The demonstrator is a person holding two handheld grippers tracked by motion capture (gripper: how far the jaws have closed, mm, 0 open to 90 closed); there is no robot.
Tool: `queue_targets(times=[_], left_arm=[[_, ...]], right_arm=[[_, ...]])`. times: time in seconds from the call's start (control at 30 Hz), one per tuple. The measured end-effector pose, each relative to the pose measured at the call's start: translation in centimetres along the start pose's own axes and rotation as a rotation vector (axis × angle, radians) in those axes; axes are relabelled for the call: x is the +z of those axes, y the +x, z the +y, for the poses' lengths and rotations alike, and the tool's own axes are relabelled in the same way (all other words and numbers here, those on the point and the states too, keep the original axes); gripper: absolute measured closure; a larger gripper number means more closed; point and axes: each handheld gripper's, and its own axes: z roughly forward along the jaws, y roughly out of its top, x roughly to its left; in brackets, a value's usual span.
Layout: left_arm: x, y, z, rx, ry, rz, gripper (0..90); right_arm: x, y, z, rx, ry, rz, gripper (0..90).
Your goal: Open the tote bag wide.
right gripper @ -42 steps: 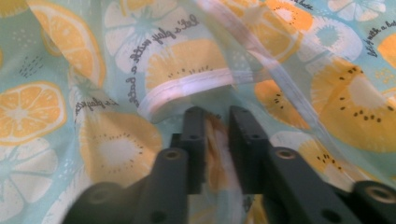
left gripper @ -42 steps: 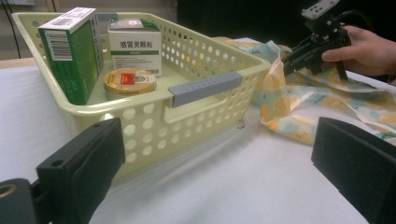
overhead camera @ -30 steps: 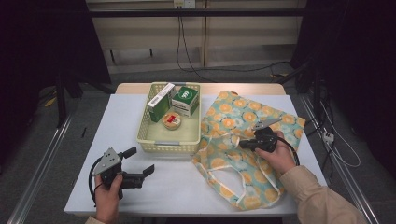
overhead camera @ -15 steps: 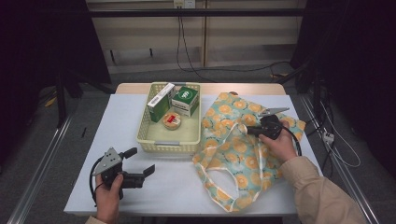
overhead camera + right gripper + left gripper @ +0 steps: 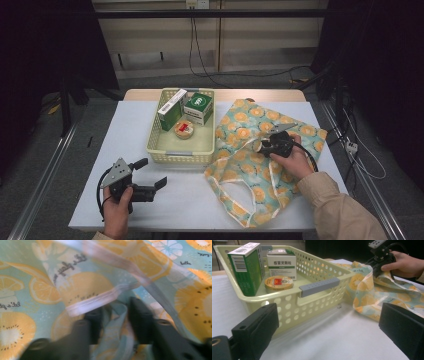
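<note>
Faintly, "let's play" script on the fruit-print bag [image 5: 82, 287], right gripper [image 5: 113, 315] fingers around its fabric.

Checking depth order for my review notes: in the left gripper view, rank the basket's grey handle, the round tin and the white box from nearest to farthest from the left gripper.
1. Grey handle: on the yellow basket's near wall, straight ahead of the left gripper.
2. Round tin: on the basket floor, behind that wall.
3. White box: standing just behind the tin.
</note>
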Motion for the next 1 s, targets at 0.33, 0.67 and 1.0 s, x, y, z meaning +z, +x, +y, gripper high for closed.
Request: queue_targets(times=[0.33, 0.67, 1.0], left_arm=[[0.3, -0.4, 0.5, 0.007, -0.004, -0.017, 2.6], [1.8, -1.8, 2.0, 0.0, -0.007, -0.082, 2.9], [5.6, -5.6, 3.8, 0.045, 0.044, -0.194, 3.3]], right_arm=[[-1.5, -0.1, 1.8, 0.012, 0.028, 0.044, 87.8], [-4.3, -0.7, 4.9, 0.026, -0.001, 0.043, 88.6], [-4.5, -0.7, 5.2, 0.032, 0.01, 0.039, 88.6]])
